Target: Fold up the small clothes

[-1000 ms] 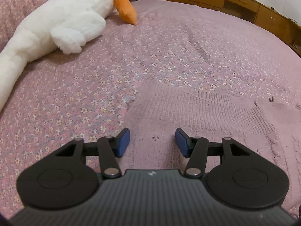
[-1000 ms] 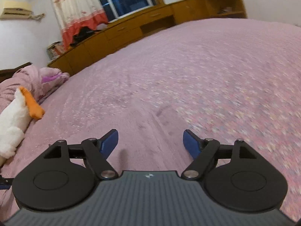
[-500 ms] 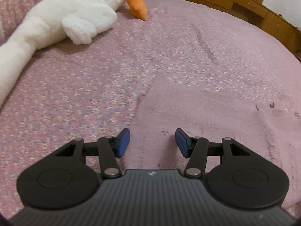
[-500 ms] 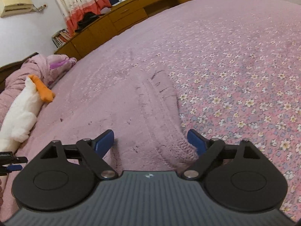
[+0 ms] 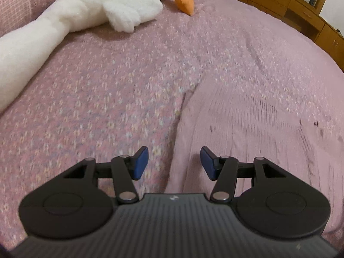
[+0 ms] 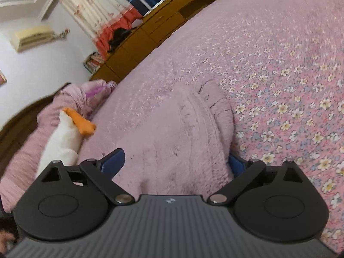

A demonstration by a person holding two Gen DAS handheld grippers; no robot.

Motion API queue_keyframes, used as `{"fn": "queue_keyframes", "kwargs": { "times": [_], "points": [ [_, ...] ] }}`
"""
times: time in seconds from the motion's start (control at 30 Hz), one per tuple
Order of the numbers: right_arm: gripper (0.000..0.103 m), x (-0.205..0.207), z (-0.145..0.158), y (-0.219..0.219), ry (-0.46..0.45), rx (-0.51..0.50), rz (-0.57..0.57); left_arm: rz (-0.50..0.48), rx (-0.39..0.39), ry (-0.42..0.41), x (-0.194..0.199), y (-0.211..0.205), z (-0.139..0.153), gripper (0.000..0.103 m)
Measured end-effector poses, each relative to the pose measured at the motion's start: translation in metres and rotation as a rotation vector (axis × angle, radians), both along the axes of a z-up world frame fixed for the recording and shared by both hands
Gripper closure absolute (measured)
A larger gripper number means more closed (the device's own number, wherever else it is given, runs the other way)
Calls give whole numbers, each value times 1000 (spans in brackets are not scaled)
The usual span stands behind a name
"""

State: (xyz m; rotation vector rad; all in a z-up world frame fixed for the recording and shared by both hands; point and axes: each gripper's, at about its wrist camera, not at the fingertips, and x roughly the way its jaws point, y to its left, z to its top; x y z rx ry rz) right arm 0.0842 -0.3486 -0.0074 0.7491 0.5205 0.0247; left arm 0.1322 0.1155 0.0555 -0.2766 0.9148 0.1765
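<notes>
A pink knitted garment (image 5: 247,129) lies flat on the flowered bedspread (image 5: 96,99). My left gripper (image 5: 174,163) hovers over the garment's left edge, which runs down between its blue pads. Those pads stand apart and touch nothing. In the right wrist view the garment (image 6: 182,133) ends in a thick rolled edge on its right side. My right gripper (image 6: 174,163) straddles that end with its jaws opening wide. The cloth bulges between the pads, and its fold half hides the right pad (image 6: 236,165). Neither pad presses on the cloth.
A white plush goose (image 5: 86,6) with an orange beak lies at the bed's far left and also shows in the right wrist view as the goose (image 6: 62,142). A bunched pink quilt (image 6: 71,94) sits behind it. Wooden cabinets (image 6: 163,28) run along the bed's far side.
The left gripper slid left, so the garment's edge now sits between its pads. The right gripper's jaws spread wider while it rolled and came down close over the garment's rolled end.
</notes>
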Motion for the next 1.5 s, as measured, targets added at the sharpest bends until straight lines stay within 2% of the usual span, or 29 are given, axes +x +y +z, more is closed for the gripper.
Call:
{"fn": "queue_keyframes", "kwargs": {
  "times": [0.27, 0.3, 0.33, 0.43, 0.53, 0.6, 0.67, 0.83, 0.93, 0.97, 1.07, 1.17, 1.2, 1.23, 1.3, 1.4, 1.43, 1.5],
  "points": [
    [4, 6, 2, 13, 1, -77, 0, -26, 2, 36, -19, -12, 1, 48],
    [13, 7, 2, 14, 1, -83, -10, -27, 3, 37, -21, -13, 2, 48],
    [27, 6, 2, 14, 8, -93, -34, -28, 6, 38, -23, -14, 3, 48],
    [47, 4, 0, 9, 24, -61, -62, -23, 26, 34, -30, -17, 8, 48],
    [47, 5, -6, -5, 14, 46, -66, -20, 30, 39, -35, -18, 11, 48],
    [46, 8, -11, -9, 16, 65, -65, -26, 6, 60, -35, -17, 10, 48],
    [41, 10, -11, -6, 8, 38, -44, -25, -25, 70, -38, -15, 12, 48],
    [17, 17, -7, 14, -17, -85, 0, -21, -10, 60, -48, -12, 23, 48],
    [15, 20, -4, 27, -6, -151, 17, -15, -27, 56, -52, -9, 28, 48],
    [15, 19, -4, 26, -5, -143, 19, -14, -23, 56, -54, -9, 29, 48],
    [27, 15, -3, 19, -6, -72, -15, -17, 16, 57, -56, -13, 31, 48],
    [46, 10, -6, 7, -3, 9, -44, -30, 38, 64, -56, -14, 29, 48],
    [60, 10, -8, 4, -1, 39, -45, -32, 38, 64, -55, -14, 29, 48],
    [63, 11, -10, 1, 2, 77, -41, -32, 38, 62, -54, -13, 28, 48],
    [64, 9, -11, -1, -8, 114, -26, -35, 42, 58, -54, -13, 28, 48],
    [63, 12, -5, 4, -14, 89, -12, -50, 55, 51, -53, -16, 27, 48],
    [56, 13, -4, 5, -5, 88, -12, -52, 59, 52, -52, -17, 26, 48],
    [50, 17, -6, 6, 20, 108, -19, -53, 60, 53, -50, -17, 24, 48]
  ]
}}
